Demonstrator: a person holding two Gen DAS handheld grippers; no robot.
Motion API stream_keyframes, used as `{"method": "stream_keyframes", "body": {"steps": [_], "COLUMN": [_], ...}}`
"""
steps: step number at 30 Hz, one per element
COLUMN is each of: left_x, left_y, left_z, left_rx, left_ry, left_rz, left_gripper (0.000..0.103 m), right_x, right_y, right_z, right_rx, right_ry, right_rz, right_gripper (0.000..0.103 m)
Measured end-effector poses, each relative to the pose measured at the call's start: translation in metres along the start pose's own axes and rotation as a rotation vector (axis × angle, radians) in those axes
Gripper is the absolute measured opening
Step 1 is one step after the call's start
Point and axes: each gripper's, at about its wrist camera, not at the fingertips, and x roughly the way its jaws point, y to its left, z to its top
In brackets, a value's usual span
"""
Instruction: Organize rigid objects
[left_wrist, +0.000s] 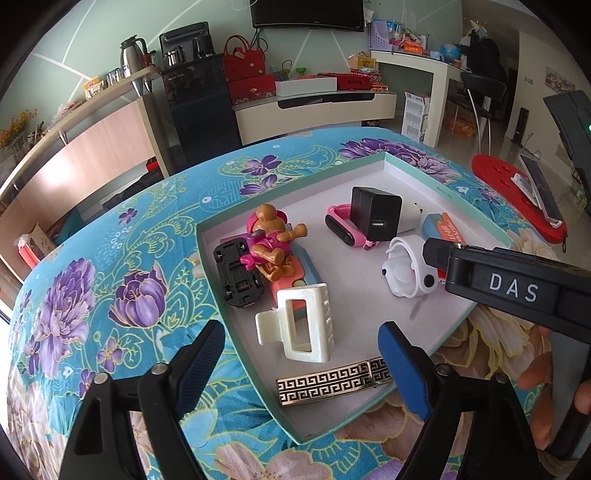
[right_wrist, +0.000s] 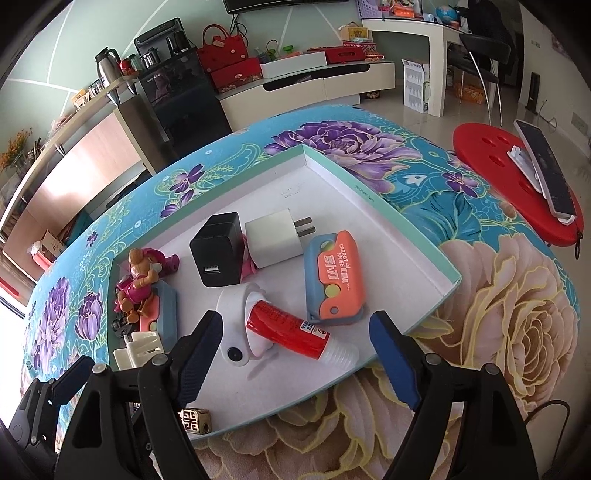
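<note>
A shallow white tray (right_wrist: 369, 221) holds a black charger (right_wrist: 216, 254), white plug (right_wrist: 269, 240), orange carrot knife (right_wrist: 334, 277), red tube (right_wrist: 288, 330) and cream hair claw (left_wrist: 299, 325).

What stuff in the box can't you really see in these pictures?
- Red glue tube: left wrist view, hidden behind the right gripper.
- Toy car: right wrist view, mostly behind the toy figure.
- Pink watch: right wrist view, nearly covered by the black charger.
- Gold patterned bar: right wrist view, mostly behind a gripper finger.
</note>
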Motion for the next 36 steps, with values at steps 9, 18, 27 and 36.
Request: {"method": "stream_keyframes", "body": {"steps": [9,18,27,36], "left_x": [-0.022,-0.042,-0.057,-0.062], "left_y": [0.040,0.095,0.112,0.106], "left_z": [-0.014,-0.054,-0.080,-0.103], "left_rx": [-0.105,-0.303,-0.353,-0.363], "left_ry": [-0.017,0.013,0.036,0.066], "left_rz": [0.064,0.174,0.253,0.274], "left_gripper": [0.098,0.103,0.103,0.103], "right_x": [-0.014,-0.027,-0.038,-0.037], "right_y": [0.011,0.032,0.058,0.072], "right_z": [-0.007,-0.024,-0.052,-0.076], "right_rx": [-0.050,-0.139,-0.243,-0.284], "right_ry": [-0.014,-0.001,0.026,0.064], "right_rz": [-0.008,0.004,0.034,0.045], "right_gripper": [0.082,0.082,0.082,0.082]}}
